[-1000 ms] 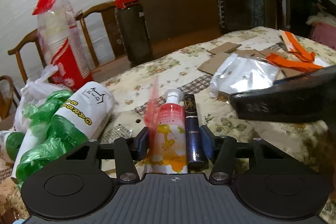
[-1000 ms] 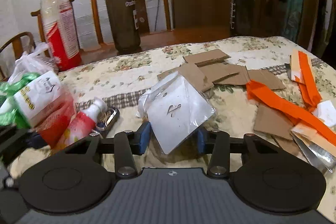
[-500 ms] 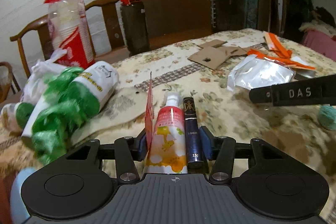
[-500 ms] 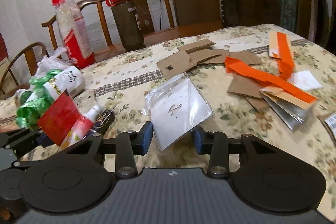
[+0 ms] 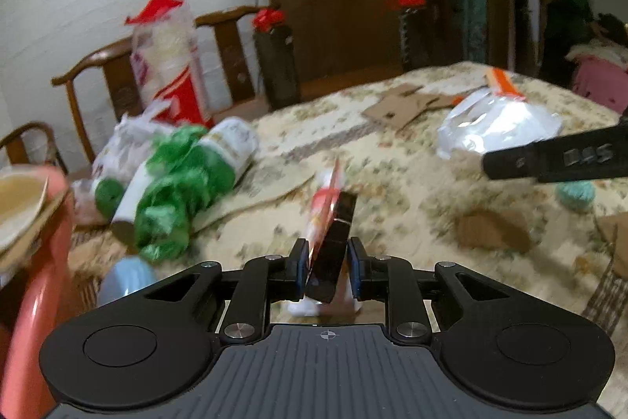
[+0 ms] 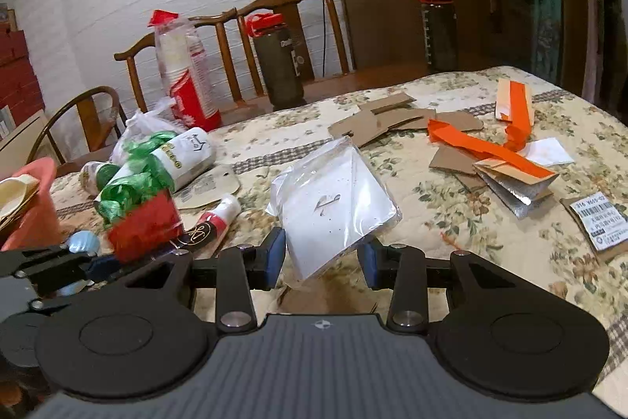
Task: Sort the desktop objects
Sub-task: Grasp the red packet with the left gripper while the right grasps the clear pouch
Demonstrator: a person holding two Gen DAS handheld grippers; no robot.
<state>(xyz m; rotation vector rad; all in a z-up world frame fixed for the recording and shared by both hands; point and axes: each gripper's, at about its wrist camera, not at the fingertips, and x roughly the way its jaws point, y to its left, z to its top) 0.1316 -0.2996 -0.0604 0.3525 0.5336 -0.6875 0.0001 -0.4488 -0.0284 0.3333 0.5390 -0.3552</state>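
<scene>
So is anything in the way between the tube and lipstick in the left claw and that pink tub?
Nothing visible blocks it. The left claw, jaws just closing on the tube and lipstick, is held above the quilt; the pale blue thing beside the pink tub lies low, under the path.

Glossy plastic bag, quilted cloth cover

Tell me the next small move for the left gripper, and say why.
Probably carry its load toward the pink bin at the left and let go there. The left gripper has just been closing its jaws on the dark tube and red-and-white tube, which now sit tilted and bunched, lifted off the bedspread.
</scene>
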